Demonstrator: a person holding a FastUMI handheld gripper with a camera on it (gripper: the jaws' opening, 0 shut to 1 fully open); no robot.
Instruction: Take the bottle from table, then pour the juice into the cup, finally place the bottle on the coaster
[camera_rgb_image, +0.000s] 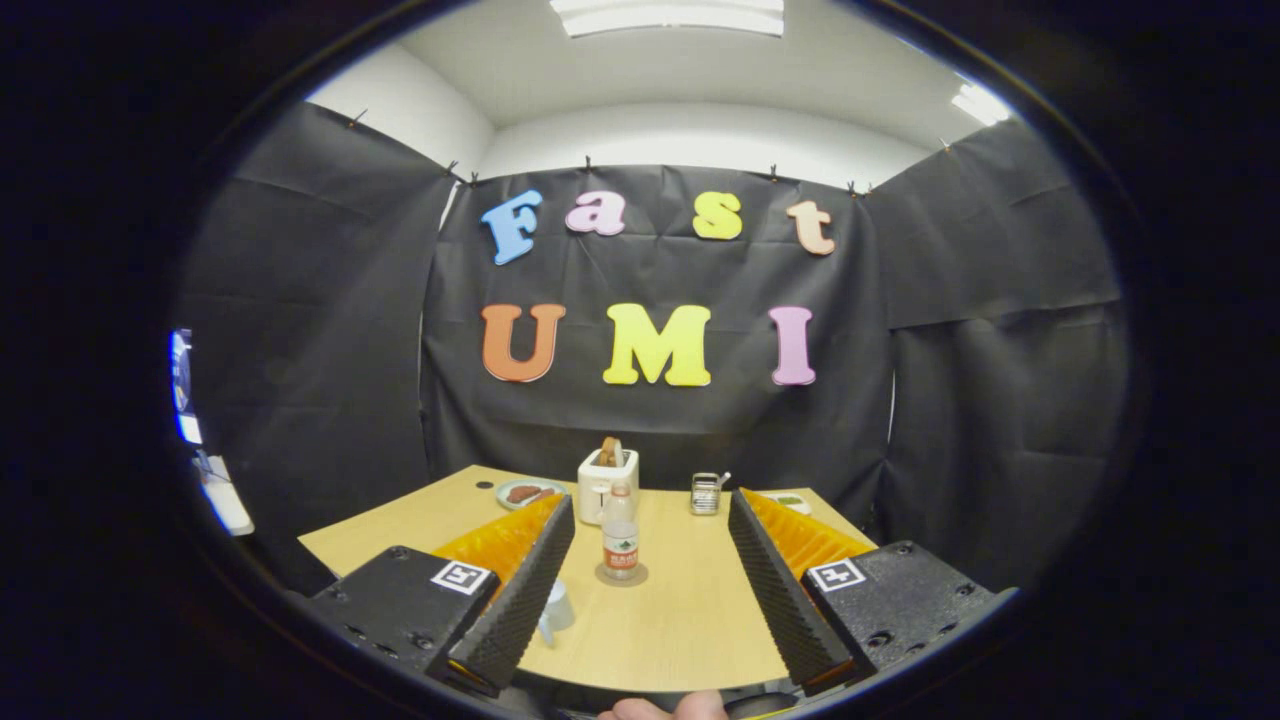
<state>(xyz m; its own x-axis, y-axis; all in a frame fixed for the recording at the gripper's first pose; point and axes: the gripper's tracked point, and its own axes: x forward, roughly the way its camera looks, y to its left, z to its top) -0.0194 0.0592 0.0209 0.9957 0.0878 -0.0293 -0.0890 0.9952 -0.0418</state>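
table: light wooden tabletop (690, 620) lying under the spread fingers | 12 o'clock, ahead of fingers: clear plastic bottle (620, 541) standing upright on round grey coaster (621, 574) | beyond it: white toaster (607, 483) | 11: small plate (528, 492) | 1: small metal rack (706, 493) | 9: pale cup (556, 610) sitting beside left finger

Tool-mounted fisheye, facing forward over table (680, 630)

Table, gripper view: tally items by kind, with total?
Bottle: 1
Coaster: 1
Cup: 1
Toaster: 1
Plate: 1
Small metal rack: 1
Total: 6
Gripper open, fingers either side of the bottle, apart from it.
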